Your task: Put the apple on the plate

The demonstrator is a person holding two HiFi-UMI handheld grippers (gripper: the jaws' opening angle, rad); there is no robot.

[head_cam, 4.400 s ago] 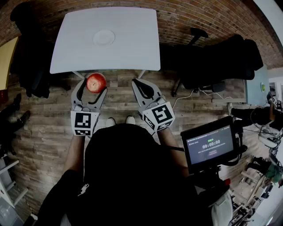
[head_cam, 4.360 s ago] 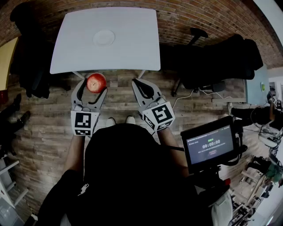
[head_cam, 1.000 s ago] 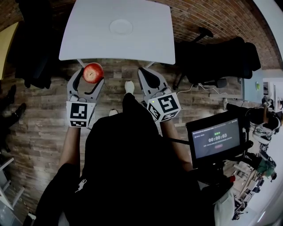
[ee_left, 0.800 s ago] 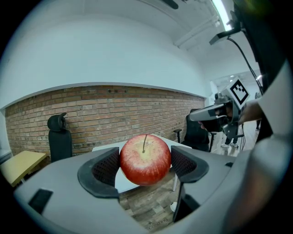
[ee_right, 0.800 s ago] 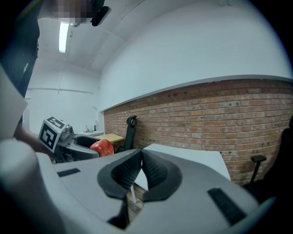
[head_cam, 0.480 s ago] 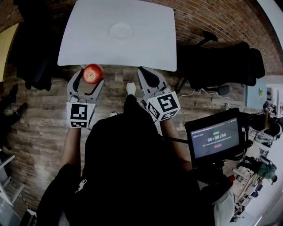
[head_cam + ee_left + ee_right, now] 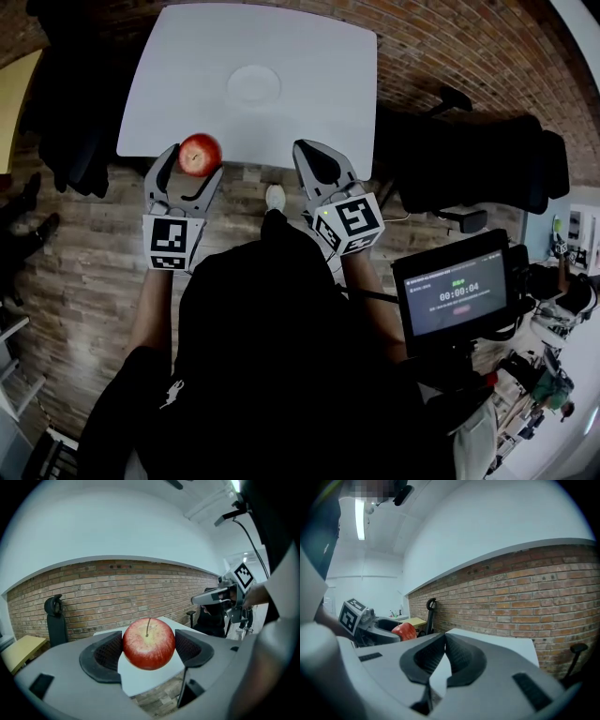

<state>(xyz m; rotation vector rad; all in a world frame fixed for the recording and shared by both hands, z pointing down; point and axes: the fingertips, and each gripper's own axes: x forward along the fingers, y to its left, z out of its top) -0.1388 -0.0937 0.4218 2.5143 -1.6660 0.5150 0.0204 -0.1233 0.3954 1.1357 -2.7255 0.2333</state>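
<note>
Head view first: the left gripper point(image 7: 194, 161) is clamping the round red apple point(image 7: 200, 154) between its jaws and holding it in the air over the near edge of the white square table point(image 7: 319, 84). The small white round plate point(image 7: 254, 84) is sitting at the table's middle, well apart from the fruit. The right gripper point(image 7: 315, 156) is hanging beside it, just at the table's edge.

Left gripper view: both black ribbed pads point(image 7: 107, 651) are pressing the apple's sides, stem pointing up (a firm, centred grasp), with a red brick wall point(image 7: 117, 592) behind.

Right gripper view: its dark pads point(image 7: 461, 658) are meeting at the tips, clenched on nothing.
</note>
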